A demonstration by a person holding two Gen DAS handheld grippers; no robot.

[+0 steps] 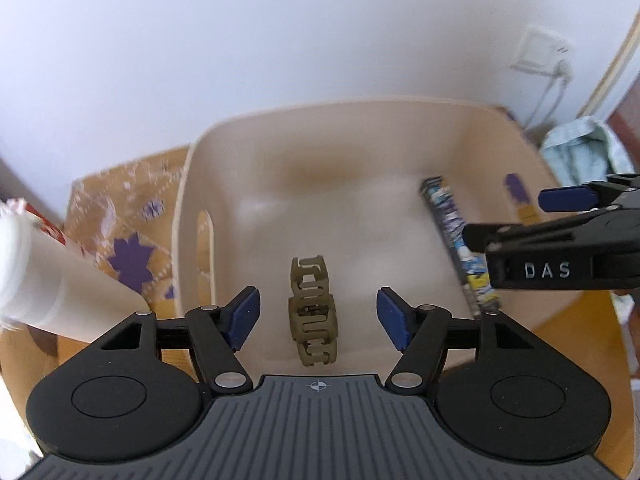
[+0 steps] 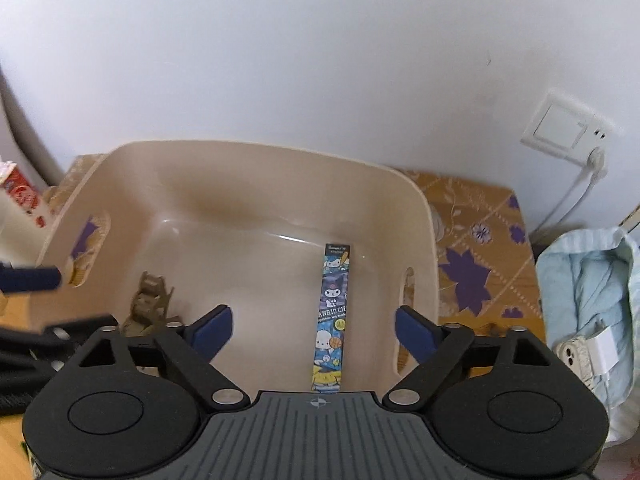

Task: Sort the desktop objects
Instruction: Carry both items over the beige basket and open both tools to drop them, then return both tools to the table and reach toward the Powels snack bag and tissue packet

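Observation:
A beige plastic bin fills both views, and both grippers hang over it pointing steeply down. An olive hair claw clip lies on the bin floor, below my left gripper, which is open with its blue pads clear of the clip. A long cartoon-printed box lies along the bin's right side under my right gripper, which stands wide open and touches nothing. The box and right gripper also show in the left wrist view. The clip and left gripper show in the right wrist view.
The bin stands on a mustard cloth with purple flowers, close to a white wall. A white tube and a red-printed carton are at the left. A pale blue cloth with a phone lies at the right.

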